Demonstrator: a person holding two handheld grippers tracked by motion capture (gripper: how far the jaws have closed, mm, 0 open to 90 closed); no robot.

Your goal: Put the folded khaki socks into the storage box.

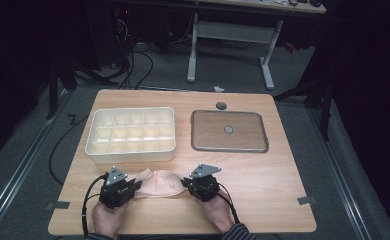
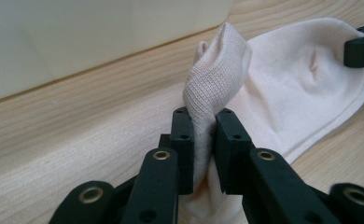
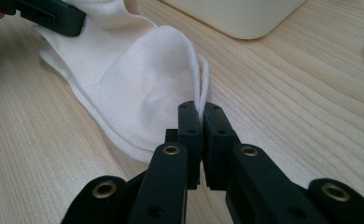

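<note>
Lying near the front edge of the pale wooden table (image 1: 263, 185), between the two tools, is one cream-white knitted cotton sock (image 1: 158, 183). Its fabric is soft and finely ribbed, with a stitched seam along one edge, and it rests mostly flat on the wood with both ends lifted into small peaks.

At the left, the black two-jaw left gripper (image 1: 134, 187) has its jaws pressed onto a bunched fold of the sock's left end, and the cloth stands up between them in the left gripper view (image 2: 203, 140). At the right, the black two-jaw right gripper (image 1: 185, 183) pinches the thin edge of the sock's right end, its jaws nearly together with only the cloth between, as the right gripper view (image 3: 201, 126) shows.

Farther back on the left stands one cream plastic organiser tray (image 1: 131, 156) divided into many small compartments, just behind the sock. To its right, well apart from the sock, lies one flat clear lid with a dark rim (image 1: 229, 148) and a small round knob at its centre. One small dark round disc (image 1: 221, 106) sits on the table beyond the lid.
</note>
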